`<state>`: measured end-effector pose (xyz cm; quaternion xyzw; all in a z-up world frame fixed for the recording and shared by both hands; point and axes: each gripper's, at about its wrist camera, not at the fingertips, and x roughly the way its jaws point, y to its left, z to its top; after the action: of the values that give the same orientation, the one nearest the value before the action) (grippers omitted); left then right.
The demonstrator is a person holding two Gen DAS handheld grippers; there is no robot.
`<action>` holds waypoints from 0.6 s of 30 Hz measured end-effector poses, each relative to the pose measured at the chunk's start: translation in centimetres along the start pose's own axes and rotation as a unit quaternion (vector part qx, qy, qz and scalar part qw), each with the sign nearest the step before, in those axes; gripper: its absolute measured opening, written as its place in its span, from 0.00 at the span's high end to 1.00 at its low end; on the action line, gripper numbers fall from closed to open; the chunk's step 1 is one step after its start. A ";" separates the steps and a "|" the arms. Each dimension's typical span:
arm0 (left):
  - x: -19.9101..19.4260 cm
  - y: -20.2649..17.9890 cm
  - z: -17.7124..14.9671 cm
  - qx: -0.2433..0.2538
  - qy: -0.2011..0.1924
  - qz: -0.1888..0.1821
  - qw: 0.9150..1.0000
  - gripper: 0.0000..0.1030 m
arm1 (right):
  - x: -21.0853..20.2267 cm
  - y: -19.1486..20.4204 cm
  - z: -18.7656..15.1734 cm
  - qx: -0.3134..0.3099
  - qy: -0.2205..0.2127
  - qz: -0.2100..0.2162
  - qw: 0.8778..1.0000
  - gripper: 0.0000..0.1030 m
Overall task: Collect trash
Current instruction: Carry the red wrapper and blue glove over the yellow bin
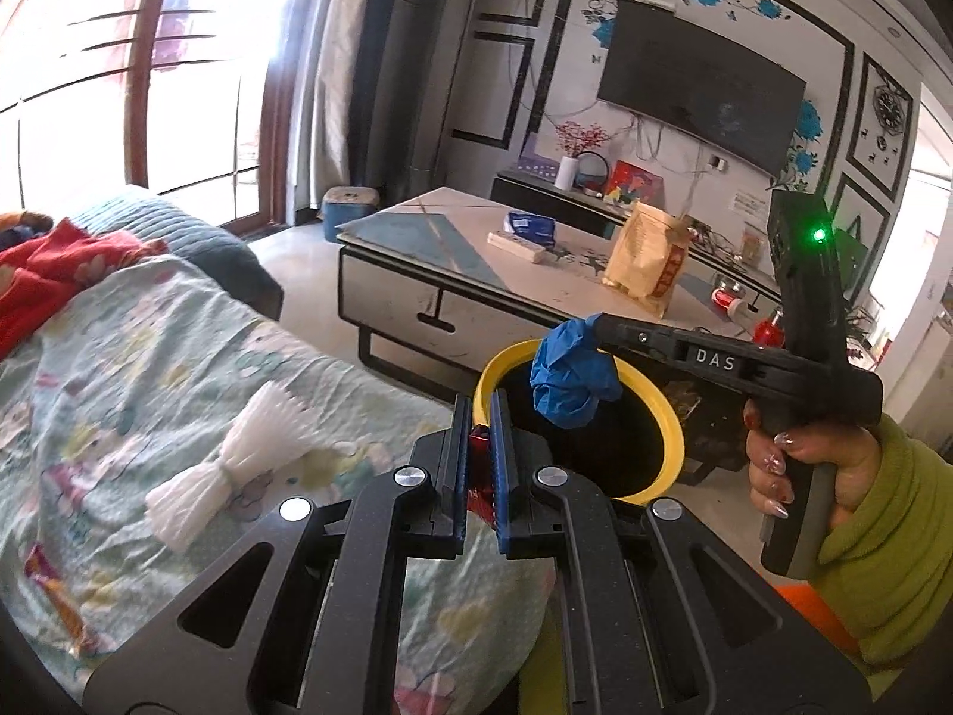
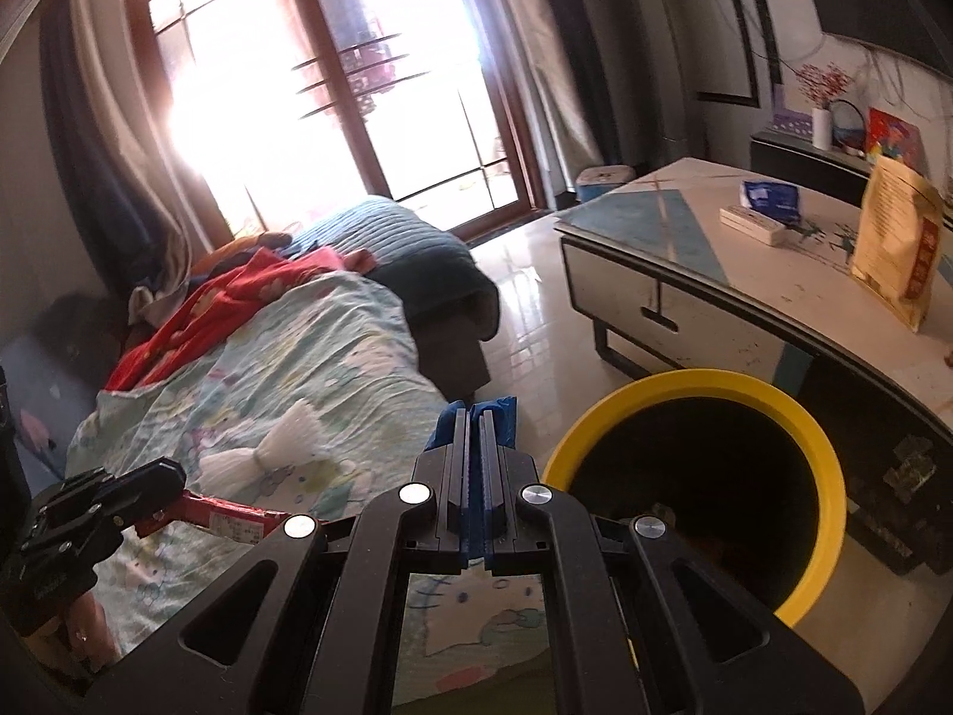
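Living room, quilted bed (image 1: 178,357) | left hand-held gripper (image 1: 481,417) pinches red wrapper (image 1: 480,447) | right hand-held gripper (image 2: 475,423) pinches blue wad (image 1: 569,381)

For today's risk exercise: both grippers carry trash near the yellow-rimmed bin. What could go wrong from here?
1. The blue crumpled piece hangs from the right gripper near the bin's yellow rim; released off-centre, it could catch the rim or land on the floor.
2. The left gripper pinches only an edge of the red wrapper, which may slip.
3. The white bundle on the bedspread could be overlooked.
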<state>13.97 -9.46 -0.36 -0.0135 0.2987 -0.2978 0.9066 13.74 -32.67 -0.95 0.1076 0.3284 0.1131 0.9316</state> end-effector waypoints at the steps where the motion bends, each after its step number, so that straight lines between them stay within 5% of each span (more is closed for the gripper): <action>1: 0.3 -0.3 0.1 0.002 0.001 -0.002 1.000 0.97 | -0.1 -0.4 0.0 0.004 0.000 -0.003 1.000 0.97; 18: 4.8 -4.3 1.5 0.027 0.010 -0.031 0.999 0.97 | -0.5 -6.4 -0.3 0.058 -0.006 -0.059 0.997 0.97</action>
<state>15.60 -15.82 -0.87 0.0049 0.2991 -0.3344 0.8937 14.10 -38.85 -2.63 0.1421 0.3350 0.0377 0.9307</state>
